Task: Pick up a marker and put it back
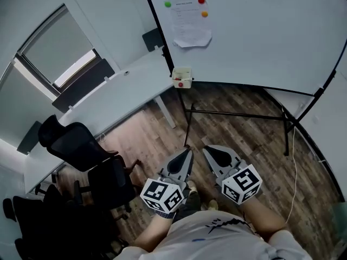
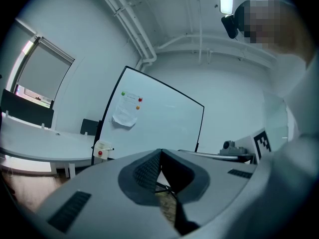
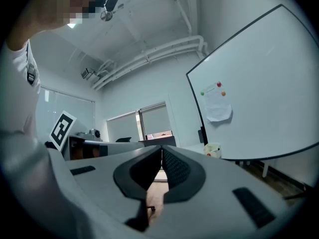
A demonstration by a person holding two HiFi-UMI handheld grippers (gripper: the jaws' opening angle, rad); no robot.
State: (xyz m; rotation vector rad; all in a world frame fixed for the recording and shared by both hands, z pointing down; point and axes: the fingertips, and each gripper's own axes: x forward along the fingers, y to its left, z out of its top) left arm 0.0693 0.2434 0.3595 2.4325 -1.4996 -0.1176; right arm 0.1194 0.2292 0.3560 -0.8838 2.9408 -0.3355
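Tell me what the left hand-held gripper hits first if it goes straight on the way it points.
Probably the whiteboard: the shut left hand-held gripper aims at its lower part, right of the small box. Nothing shows in between, though depth is unclear.

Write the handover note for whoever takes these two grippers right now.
Left claw: shut, empty, held low by the person's body.
Right claw: shut, empty, beside the left one.
Things: a small cream box hangs at the whiteboard's lower left edge, well ahead. No marker can be made out from here.
Done: nothing picked up.
Left: walk up, take a marker, put it back.
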